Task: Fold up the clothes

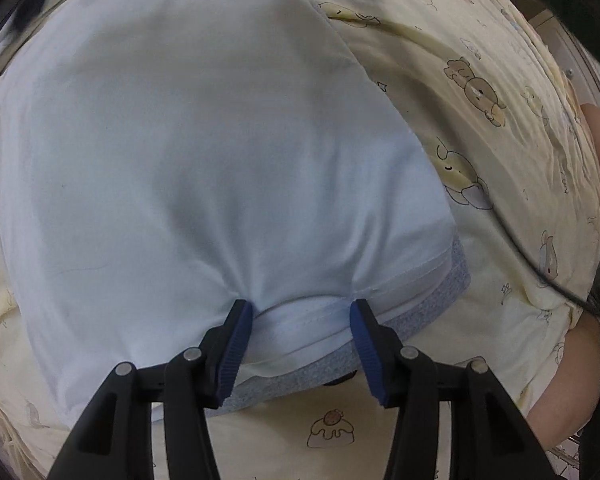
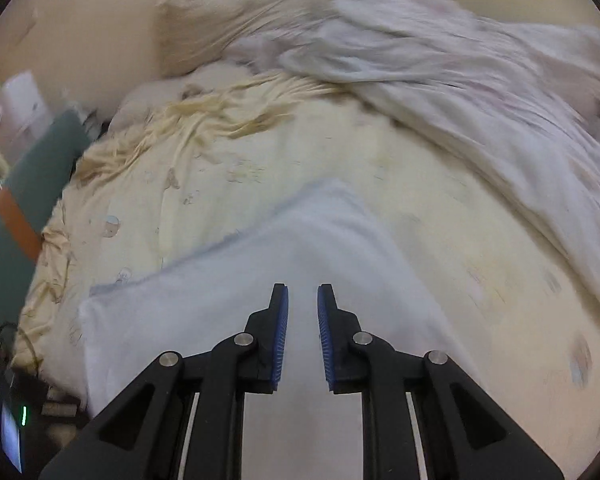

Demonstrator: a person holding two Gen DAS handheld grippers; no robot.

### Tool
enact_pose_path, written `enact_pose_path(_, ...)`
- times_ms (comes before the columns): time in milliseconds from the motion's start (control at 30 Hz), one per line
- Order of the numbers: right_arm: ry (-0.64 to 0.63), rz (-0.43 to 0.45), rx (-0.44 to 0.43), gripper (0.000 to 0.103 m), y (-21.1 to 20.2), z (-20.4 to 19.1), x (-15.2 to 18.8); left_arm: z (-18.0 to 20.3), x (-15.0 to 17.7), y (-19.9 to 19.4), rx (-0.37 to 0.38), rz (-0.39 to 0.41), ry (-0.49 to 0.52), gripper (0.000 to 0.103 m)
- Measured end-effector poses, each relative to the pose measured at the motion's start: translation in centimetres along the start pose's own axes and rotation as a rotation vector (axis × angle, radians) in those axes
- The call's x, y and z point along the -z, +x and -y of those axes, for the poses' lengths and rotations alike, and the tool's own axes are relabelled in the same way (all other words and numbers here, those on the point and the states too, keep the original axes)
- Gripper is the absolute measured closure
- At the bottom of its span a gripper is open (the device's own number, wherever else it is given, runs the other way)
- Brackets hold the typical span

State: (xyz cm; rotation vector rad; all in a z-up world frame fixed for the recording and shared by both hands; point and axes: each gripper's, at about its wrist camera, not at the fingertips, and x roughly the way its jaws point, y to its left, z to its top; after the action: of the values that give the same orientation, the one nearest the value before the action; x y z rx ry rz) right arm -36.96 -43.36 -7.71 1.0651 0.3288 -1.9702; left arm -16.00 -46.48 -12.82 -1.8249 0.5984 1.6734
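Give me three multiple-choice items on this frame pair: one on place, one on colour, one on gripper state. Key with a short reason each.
1. Where does the light blue garment lie?
A. on the cartoon-print bedsheet
B. on a wooden floor
C. on a hanger

2. What colour are the gripper pads?
A. red
B. blue
C. white

3. How does the left gripper stand?
A. clamped shut on a sock
B. out of view
C. jaws apart, tips pressed into the garment's folded edge

Key:
1 A, the yellow printed sheet shows all round the garment.
2 B, ridged blue pads line the black fingers in both views.
3 C, a band of fabric lies between the spread pads, and the cloth puckers at each tip.
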Motion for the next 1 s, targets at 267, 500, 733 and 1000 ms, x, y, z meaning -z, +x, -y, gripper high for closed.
enact_pose_path(267,-0.062,-0.135,0.071,0.092,10.0,1.0,-3.8,-0.6,0.4,0.2,0.009,0.0,-0.002,0.051)
enact_pose_path(500,0.022,-0.053,0.188,0.091,5.9,5.9,-4.6,-1.0,0.5,0.3,0.018,0.0,-0.002,0.05)
enact_pose_path(733,0.102,0.089,0.183,0.087,-10.1,3.1,1.4,-2.3,1.4,-0.6,0.035,0.003,-0.032,0.046)
enact_pose_path(1000,0.232,0.048,0.163,0.074,-20.1,-3.8,11.4,-2.3,6.0,-6.5,0.089,0.164,-0.418,0.046)
